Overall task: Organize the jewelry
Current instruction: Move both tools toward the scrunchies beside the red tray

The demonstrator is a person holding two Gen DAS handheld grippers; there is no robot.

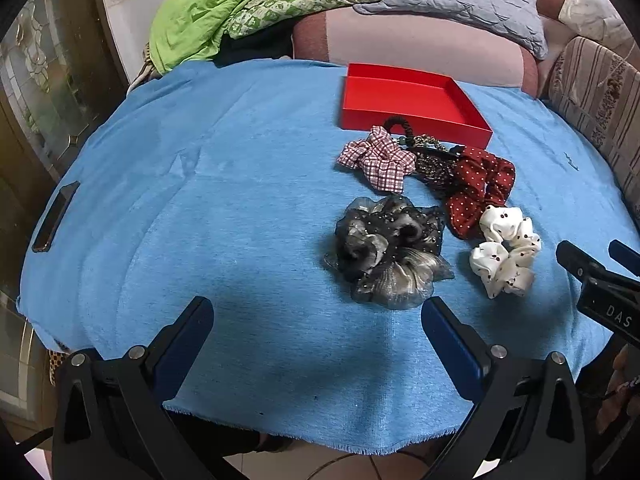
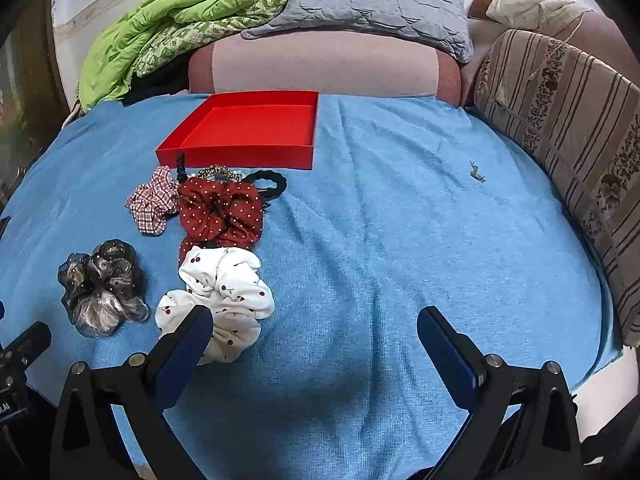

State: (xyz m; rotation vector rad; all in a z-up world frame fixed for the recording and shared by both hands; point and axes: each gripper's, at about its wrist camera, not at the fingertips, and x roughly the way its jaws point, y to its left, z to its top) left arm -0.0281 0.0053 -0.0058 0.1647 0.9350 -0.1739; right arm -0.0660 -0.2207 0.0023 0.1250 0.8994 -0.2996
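A red open box [image 1: 416, 104] [image 2: 248, 132] sits on the blue cloth. In front of it lie several scrunchies: red-white plaid [image 1: 378, 160] [image 2: 154, 200], red polka-dot [image 1: 478, 188] [image 2: 220, 212], white with cherries [image 1: 506, 252] [image 2: 224, 292], sheer grey-black [image 1: 386, 250] [image 2: 102, 286], a leopard one [image 1: 432, 162] and black hair ties [image 2: 272, 184]. My left gripper [image 1: 318, 316] is open, hovering just short of the grey scrunchie. My right gripper [image 2: 316, 326] is open, its left finger over the white scrunchie's near edge.
The blue cloth [image 1: 200, 200] covers the table. A phone [image 1: 56, 216] lies at its left edge. A small metal piece [image 2: 477, 172] lies on the cloth at right. A sofa with a green blanket [image 1: 240, 4], grey pillow [image 2: 372, 4] and striped cushion [image 2: 568, 128] stands behind.
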